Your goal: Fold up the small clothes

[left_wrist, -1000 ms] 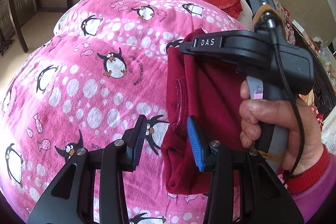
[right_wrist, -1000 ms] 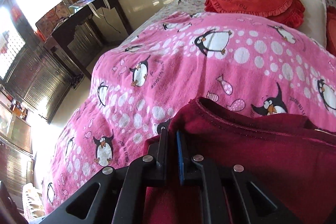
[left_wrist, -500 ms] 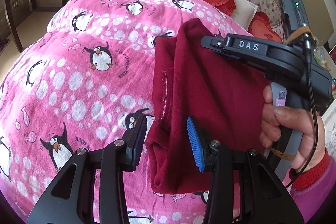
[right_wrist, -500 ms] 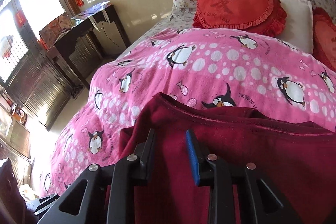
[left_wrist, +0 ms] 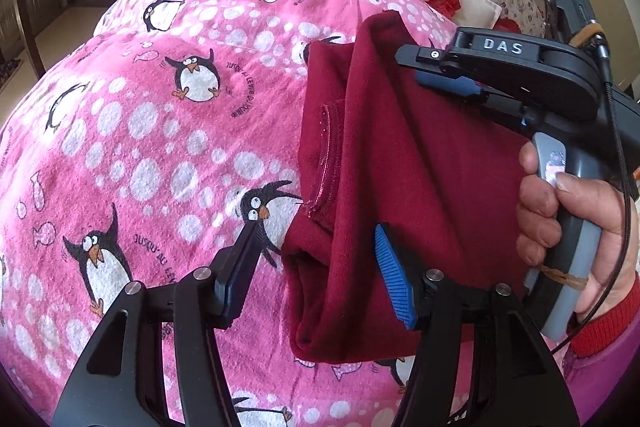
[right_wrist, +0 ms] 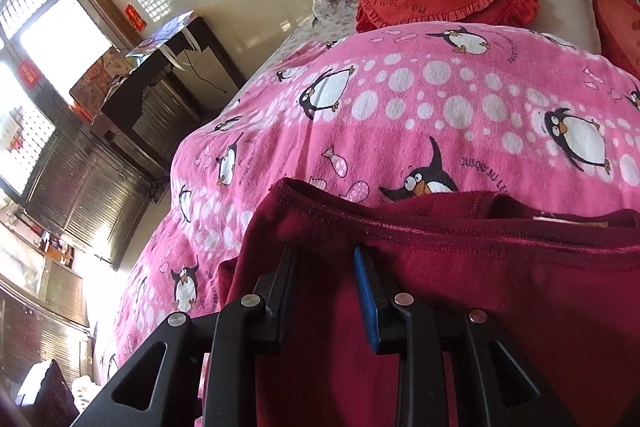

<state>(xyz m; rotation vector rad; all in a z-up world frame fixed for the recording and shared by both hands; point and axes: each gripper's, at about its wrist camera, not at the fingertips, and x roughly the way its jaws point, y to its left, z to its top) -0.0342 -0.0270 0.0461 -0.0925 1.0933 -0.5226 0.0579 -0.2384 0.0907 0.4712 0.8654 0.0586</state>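
With the maroon top (left_wrist: 400, 163) lying folded on the penguin blanket (left_wrist: 160, 131), let the left gripper (left_wrist: 316, 267) finish opening off its near corner, right gripper (right_wrist: 324, 279) slack and holding nothing, then pat the fold flat.

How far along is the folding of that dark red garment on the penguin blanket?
Well along. Done: the dark red garment lies doubled over on the pink penguin blanket, its layers stacked at the near edge. In hand: nothing gripped; the left gripper is opening around that folded edge, and the right gripper hangs open over the cloth. Left: perhaps another fold or some smoothing; no other clothes are in view.
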